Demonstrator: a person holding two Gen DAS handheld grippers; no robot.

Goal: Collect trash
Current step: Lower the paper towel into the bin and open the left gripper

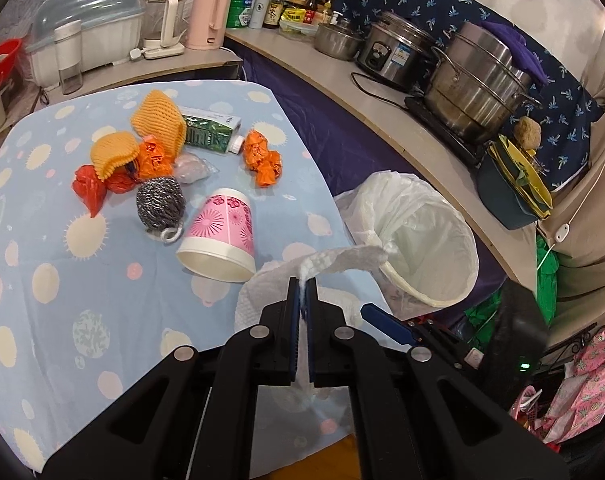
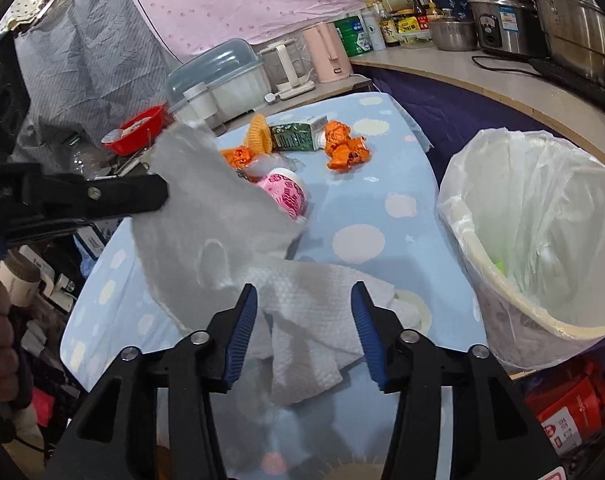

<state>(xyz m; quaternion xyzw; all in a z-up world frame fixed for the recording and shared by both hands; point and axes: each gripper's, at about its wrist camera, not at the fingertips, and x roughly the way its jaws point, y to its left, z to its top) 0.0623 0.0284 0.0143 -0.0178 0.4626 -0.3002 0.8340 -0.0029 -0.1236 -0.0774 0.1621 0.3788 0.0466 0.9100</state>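
My left gripper (image 1: 302, 282) is shut on a white paper towel (image 1: 334, 260) and holds it lifted over the table's near right corner; it also shows in the right wrist view (image 2: 158, 196) gripping the towel (image 2: 206, 232). My right gripper (image 2: 304, 292) is open, its jaws on either side of the towel's lower part on the table. A bin with a white liner (image 1: 426, 240) (image 2: 542, 220) stands just right of the table. On the table lie a pink paper cup (image 1: 222, 236), a steel scourer (image 1: 160, 202), orange wrappers (image 1: 262, 156), foam nets (image 1: 158, 116) and a green carton (image 1: 210, 132).
The table has a blue spotted cloth (image 1: 62, 280). A counter (image 1: 382, 120) behind and to the right carries steel pots (image 1: 474, 80), a rice cooker, bottles and a pink kettle (image 1: 208, 18). A dish rack (image 1: 90, 28) stands at the back left. Clutter lies on the floor right.
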